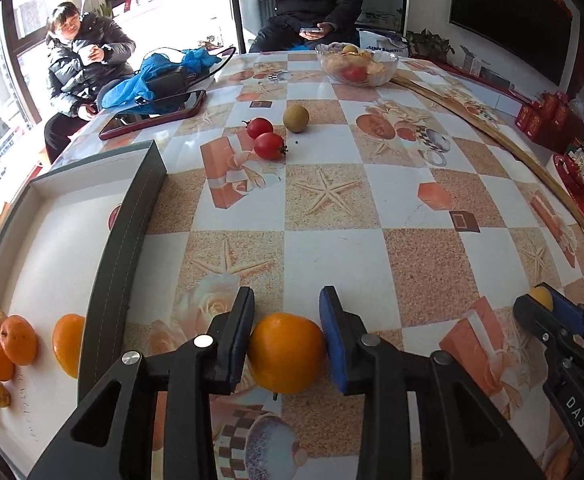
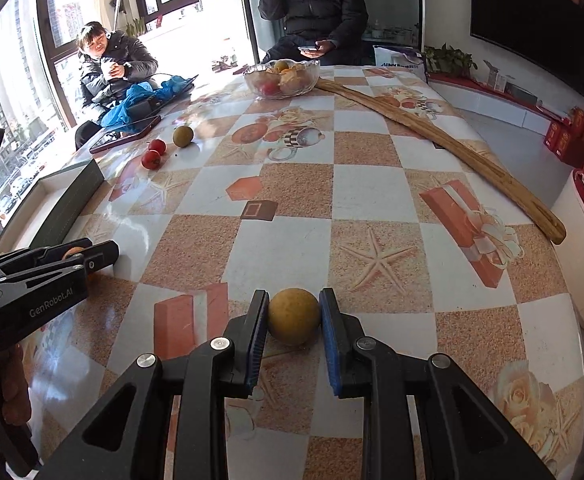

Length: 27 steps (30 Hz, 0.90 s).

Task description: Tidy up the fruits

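Left wrist view: the left tongs (image 1: 285, 330) are closed on an orange (image 1: 287, 352), both blue pads pressed against its sides, just above the patterned table (image 1: 332, 248). Beside them on the left lies an open box (image 1: 131, 224) with a dark green wall and white floor; inside it sit a large orange (image 1: 69, 344), two small tangerines (image 1: 9, 350) and some brownish pieces that are too small to identify. Farther up the table are two red tomatoes (image 1: 265, 138) touching each other, with a round yellow-green fruit (image 1: 296, 118) near them, a red-cased phone (image 1: 153, 114) and a glass bowl (image 1: 356, 63) of mixed fruit by the far edge. The right tongs (image 1: 540, 304) show at the lower right edge.

In the right wrist view, the right tongs (image 2: 294, 316) are clamped on a round yellowish fruit (image 2: 293, 316), which sits between both pads close to the table. A long wooden stick (image 2: 444, 142) lies along the right side. Two people in dark jackets sit beyond the far edge.
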Each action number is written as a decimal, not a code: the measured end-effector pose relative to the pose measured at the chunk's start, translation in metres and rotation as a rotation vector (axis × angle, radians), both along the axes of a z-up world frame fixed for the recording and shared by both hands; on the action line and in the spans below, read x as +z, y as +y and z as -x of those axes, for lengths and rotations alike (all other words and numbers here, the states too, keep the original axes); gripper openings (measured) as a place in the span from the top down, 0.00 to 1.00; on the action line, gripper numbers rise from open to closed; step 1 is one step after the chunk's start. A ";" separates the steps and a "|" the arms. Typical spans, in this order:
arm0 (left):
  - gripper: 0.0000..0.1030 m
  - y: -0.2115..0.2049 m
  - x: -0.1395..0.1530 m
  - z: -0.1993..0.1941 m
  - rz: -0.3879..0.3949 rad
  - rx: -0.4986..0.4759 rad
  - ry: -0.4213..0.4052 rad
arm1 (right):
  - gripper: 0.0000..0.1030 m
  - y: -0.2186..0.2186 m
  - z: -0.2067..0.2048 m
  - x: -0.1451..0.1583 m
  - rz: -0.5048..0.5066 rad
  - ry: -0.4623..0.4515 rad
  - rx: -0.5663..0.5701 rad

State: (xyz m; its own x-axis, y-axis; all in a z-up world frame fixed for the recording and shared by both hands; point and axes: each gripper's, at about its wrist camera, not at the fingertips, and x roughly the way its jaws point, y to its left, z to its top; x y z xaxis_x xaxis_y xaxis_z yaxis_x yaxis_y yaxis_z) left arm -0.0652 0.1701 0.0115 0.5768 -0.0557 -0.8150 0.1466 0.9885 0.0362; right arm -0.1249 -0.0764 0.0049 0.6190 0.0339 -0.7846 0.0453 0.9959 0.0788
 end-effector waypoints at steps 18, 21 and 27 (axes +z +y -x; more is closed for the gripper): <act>0.64 0.016 -0.004 0.061 0.045 0.052 -0.094 | 0.74 0.006 0.000 0.000 0.053 0.004 0.002; 0.64 0.015 -0.005 0.060 0.042 0.050 -0.098 | 0.74 0.012 0.000 0.000 0.090 0.009 0.005; 0.64 0.015 -0.005 0.061 0.038 0.051 -0.107 | 0.74 0.014 0.000 -0.001 0.112 0.010 0.007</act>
State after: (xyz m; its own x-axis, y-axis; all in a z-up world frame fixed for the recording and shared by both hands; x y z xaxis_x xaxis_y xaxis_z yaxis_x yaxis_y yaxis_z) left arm -0.1266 0.1851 0.0066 0.6630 -0.0533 -0.7467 0.0930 0.9956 0.0115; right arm -0.1247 -0.0625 0.0040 0.6111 -0.0501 -0.7899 0.0384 0.9987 -0.0337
